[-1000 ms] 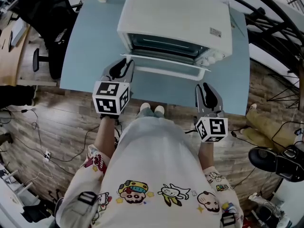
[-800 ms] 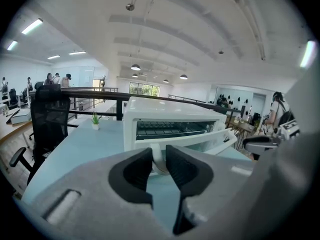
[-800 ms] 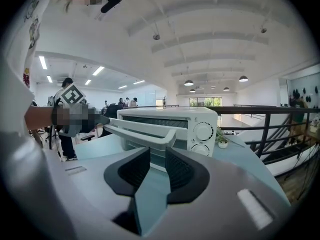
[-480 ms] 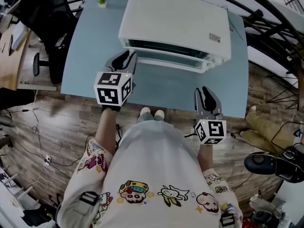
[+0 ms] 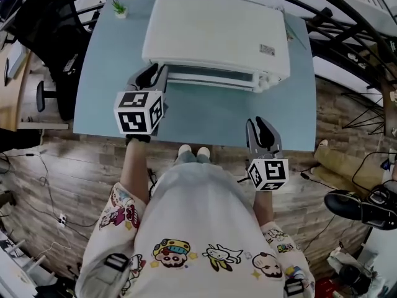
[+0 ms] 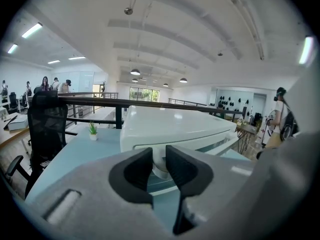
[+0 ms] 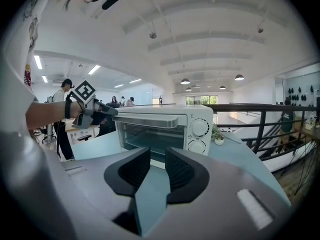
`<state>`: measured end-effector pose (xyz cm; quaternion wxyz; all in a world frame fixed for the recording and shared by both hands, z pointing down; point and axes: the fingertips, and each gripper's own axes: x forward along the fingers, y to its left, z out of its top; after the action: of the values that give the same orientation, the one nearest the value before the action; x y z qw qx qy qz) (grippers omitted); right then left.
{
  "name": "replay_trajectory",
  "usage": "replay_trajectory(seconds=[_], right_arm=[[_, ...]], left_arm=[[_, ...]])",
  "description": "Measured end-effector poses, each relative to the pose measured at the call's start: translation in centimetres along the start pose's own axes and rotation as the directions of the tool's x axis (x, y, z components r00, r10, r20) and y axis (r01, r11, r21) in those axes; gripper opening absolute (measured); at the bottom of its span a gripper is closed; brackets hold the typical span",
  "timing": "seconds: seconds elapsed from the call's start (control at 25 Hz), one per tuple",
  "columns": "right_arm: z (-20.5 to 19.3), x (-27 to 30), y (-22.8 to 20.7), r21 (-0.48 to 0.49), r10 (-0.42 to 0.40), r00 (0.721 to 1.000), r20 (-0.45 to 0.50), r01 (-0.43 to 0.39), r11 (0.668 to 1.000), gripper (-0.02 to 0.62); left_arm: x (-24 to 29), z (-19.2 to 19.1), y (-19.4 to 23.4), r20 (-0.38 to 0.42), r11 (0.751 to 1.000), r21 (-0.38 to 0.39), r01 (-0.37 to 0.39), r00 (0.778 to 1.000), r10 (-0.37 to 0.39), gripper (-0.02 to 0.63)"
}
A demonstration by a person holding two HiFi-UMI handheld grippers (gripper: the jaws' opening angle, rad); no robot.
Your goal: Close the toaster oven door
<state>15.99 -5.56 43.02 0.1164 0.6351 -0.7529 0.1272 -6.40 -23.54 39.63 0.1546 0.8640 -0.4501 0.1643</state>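
Head view: toaster oven (image 5: 214,33), white, at the far side of the blue table (image 5: 211,117). Door (image 7: 155,139): raised almost upright, seemingly not quite flush with the front. Door handle (image 7: 150,120): along the top edge. Left gripper (image 5: 154,73): at the oven's front left corner, jaws drawn narrow and clamped on the handle's left end. Right gripper (image 5: 259,129): near the table's front edge, well apart from the oven, jaws parted, nothing between them. Small potted plant (image 5: 118,9): far left corner.

Step in hand, by judgement: the last part of the closing swing. Next move calls for pressing the door home, then letting go of the handle.
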Motion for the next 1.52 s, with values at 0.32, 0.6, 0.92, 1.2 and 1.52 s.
replay_trajectory(seconds=[0.32,0.6,0.92,1.2,1.52], right_arm=[[-0.1,0.1,-0.3,0.002,0.001,1.000,-0.004,-0.001,1.000,0.107],[0.1,-0.4,-0.8,0.007,-0.006,1.000,0.002,0.006,1.000,0.107],[0.6,-0.5,-1.6,0.006,-0.009,1.000,0.014,0.009,1.000,0.107],[1.8,0.0,-1.7,-0.011,0.007,0.999,0.037,-0.007,1.000,0.107],[3.5,0.3,-1.3,-0.033,0.029,0.997,0.074,-0.027,0.999,0.106]], left_arm=[[0.1,0.2,0.1,0.010,1.000,0.009,-0.009,1.000,0.009,0.080],[-0.3,0.3,0.0,0.049,0.998,0.046,-0.040,0.998,0.038,0.081],[-0.9,1.7,-0.4,0.098,0.996,0.068,-0.055,0.994,0.048,0.087],[-2.3,2.2,-1.7,0.135,0.994,0.101,-0.052,0.990,0.038,0.092],[-4.2,1.6,-4.2,0.171,0.990,0.137,-0.033,0.985,0.009,0.092]])
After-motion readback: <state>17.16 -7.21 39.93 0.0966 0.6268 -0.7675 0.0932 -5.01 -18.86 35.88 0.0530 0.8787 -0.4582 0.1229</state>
